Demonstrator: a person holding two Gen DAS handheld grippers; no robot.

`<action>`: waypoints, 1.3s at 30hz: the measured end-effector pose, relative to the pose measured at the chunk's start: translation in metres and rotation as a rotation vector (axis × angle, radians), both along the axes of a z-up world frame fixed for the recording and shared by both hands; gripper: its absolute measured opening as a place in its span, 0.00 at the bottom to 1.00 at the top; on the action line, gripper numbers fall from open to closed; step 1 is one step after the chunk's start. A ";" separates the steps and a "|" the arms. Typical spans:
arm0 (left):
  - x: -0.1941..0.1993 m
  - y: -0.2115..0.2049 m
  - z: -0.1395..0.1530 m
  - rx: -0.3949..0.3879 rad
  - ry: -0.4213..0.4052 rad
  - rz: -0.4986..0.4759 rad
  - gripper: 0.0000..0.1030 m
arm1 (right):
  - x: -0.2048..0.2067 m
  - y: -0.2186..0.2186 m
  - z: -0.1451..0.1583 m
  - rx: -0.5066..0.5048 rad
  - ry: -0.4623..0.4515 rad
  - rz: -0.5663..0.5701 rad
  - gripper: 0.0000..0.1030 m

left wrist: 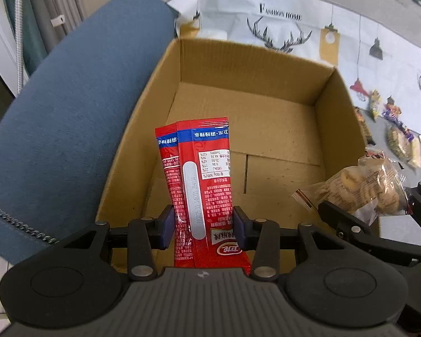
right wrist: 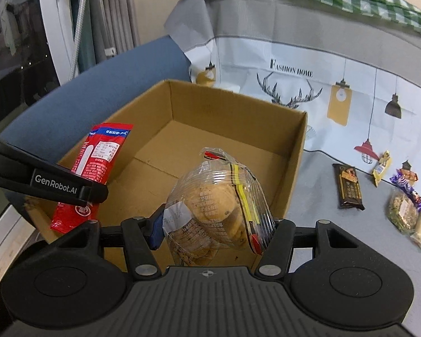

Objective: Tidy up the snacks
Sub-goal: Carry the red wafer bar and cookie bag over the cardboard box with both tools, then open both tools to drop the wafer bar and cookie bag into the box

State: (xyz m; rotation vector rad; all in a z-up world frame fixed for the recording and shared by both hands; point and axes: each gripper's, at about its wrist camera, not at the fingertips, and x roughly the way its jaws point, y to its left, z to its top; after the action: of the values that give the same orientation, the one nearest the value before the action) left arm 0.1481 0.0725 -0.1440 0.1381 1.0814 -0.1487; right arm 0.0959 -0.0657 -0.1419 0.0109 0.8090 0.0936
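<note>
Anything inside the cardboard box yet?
The cardboard box floor looks bare where visible: only its flaps. The red packets in the left gripper and the cookie bag in the right gripper hide its near part.

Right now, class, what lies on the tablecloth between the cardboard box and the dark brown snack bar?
Nothing: in the right wrist view, bare grey tablecloth separates the cardboard box from the dark brown snack bar.
</note>
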 end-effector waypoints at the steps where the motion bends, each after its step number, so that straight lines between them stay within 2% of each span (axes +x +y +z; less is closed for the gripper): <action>1: 0.003 0.000 -0.004 0.004 0.007 -0.001 0.46 | 0.003 0.000 -0.004 -0.002 0.007 0.002 0.58; 7: 0.017 -0.003 -0.021 0.021 0.038 0.003 0.47 | 0.019 -0.002 -0.022 -0.011 0.044 0.008 0.58; 8: 0.019 -0.003 -0.021 0.022 0.029 0.006 0.50 | 0.022 -0.003 -0.024 -0.015 0.046 0.003 0.59; 9: 0.018 -0.002 -0.019 0.023 0.010 0.005 0.68 | 0.023 -0.004 -0.024 -0.017 0.046 -0.002 0.60; 10: 0.018 -0.002 -0.016 0.026 -0.014 0.003 0.78 | 0.025 -0.005 -0.023 -0.016 0.039 -0.009 0.62; 11: 0.017 0.000 -0.011 0.038 -0.053 0.023 0.96 | 0.026 -0.007 -0.021 -0.010 0.026 -0.013 0.73; 12: 0.013 0.003 -0.005 0.047 -0.090 0.038 1.00 | 0.027 -0.009 -0.017 -0.006 0.009 -0.016 0.91; 14: 0.008 0.006 0.005 0.045 -0.127 0.042 1.00 | 0.023 -0.011 -0.005 -0.028 -0.051 -0.034 0.97; 16: 0.000 0.010 0.010 0.039 -0.119 0.052 1.00 | 0.016 -0.013 0.006 -0.034 -0.077 -0.035 0.98; 19: -0.026 0.013 0.016 0.027 -0.117 0.072 1.00 | -0.002 -0.017 0.018 -0.012 -0.063 -0.034 0.99; 24: -0.094 0.012 0.020 0.048 -0.107 0.113 1.00 | -0.064 -0.013 0.031 0.023 -0.023 -0.021 0.99; 30: -0.163 0.001 0.022 0.037 -0.098 0.077 1.00 | -0.140 -0.011 0.044 0.046 -0.015 -0.051 0.99; 39: -0.208 -0.012 0.051 0.036 -0.200 0.044 1.00 | -0.196 -0.008 0.075 0.025 -0.167 -0.033 0.99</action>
State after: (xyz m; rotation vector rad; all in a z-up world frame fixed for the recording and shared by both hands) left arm -0.0601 0.0608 -0.0928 0.1579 0.8874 -0.0738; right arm -0.0999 -0.0740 -0.0665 0.0390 0.6404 0.0726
